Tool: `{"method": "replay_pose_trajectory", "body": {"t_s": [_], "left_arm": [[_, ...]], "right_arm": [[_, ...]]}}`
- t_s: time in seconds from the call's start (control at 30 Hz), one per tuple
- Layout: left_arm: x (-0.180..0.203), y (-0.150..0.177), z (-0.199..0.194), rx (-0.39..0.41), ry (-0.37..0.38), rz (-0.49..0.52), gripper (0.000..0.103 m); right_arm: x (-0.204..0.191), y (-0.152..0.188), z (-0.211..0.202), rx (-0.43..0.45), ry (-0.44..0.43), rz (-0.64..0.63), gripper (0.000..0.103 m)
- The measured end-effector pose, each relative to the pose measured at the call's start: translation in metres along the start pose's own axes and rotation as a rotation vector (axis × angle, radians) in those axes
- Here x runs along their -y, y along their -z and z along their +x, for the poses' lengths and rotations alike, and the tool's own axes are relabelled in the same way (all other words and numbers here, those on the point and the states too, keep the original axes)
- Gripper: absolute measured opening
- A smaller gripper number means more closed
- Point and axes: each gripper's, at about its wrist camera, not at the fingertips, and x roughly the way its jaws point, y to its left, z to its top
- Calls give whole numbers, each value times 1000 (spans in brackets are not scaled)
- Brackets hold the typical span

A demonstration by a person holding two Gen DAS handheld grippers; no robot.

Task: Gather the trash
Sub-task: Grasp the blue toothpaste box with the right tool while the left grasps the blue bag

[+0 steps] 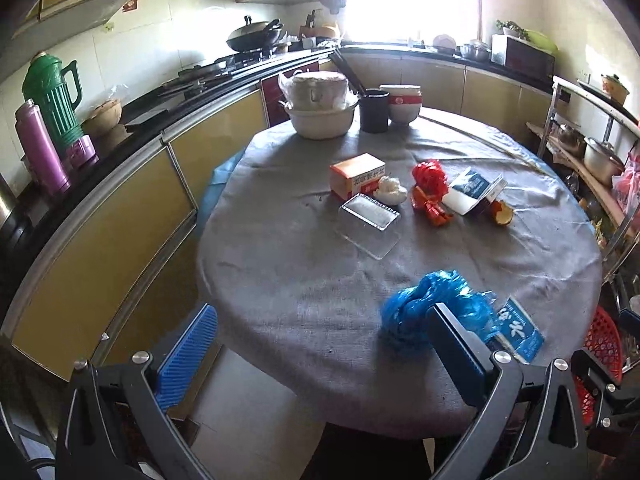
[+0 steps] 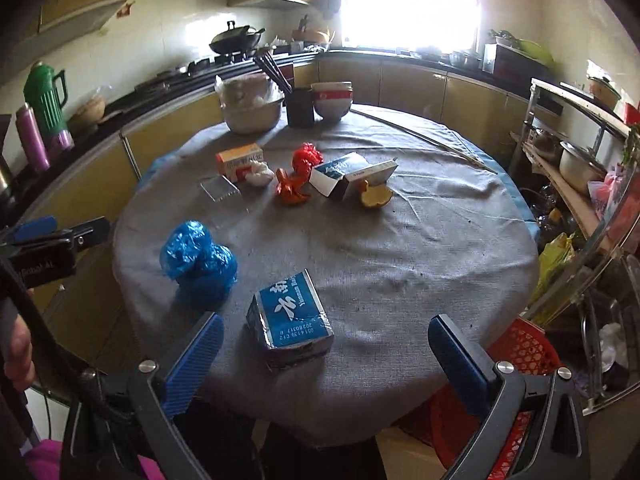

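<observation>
blue carton (image 2: 290,322) | between right gripper (image 2: 326,354) fingers, untouched | table (image 2: 420,248)

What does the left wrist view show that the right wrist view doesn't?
Only the left wrist view shows the blue bag partly behind its own tool's right finger. Only the right wrist view shows the blue carton unobstructed, plus the left tool from the side and a hand. Both show the orange box, clear tray and red basket.
</observation>
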Motion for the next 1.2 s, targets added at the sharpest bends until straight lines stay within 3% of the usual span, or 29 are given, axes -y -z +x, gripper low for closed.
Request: {"method": "replay_pose_trajectory", "body": {"t_s": [0.23,0.43,0.57,0.63,0.7,0.73,0.93,1.07,1.13,1.17,1.2], "left_arm": [[2,6,22,-71,0,15,103],[6,7,46,-156,56,15,103],[8,-2,55,-189,123,-6,103],[11,-8,58,-203,163,-11,103],[16,-14,61,-225,216,-19,103],[18,-17,63,-233,244,-28,103],[42,-28,76,-295,354,-24,102],[60,-30,85,-332,403,3,89],[70,-28,93,-366,397,28,75],[73,-25,97,-383,395,37,61],[77,-23,101,-396,387,47,58]], "right_arm": [[-3,4,19,-57,-39,-21,103],[4,11,60,-149,-161,18,103],[2,10,79,-168,-182,11,99],[1,8,89,-176,-191,4,95],[2,7,99,-202,-218,8,70],[3,8,104,-222,-229,15,63],[19,10,105,-185,-273,67,61],[41,10,95,-161,-269,108,61],[56,9,89,-145,-253,139,61],[64,11,85,-136,-245,158,61],[75,14,80,-125,-236,186,61]]}}
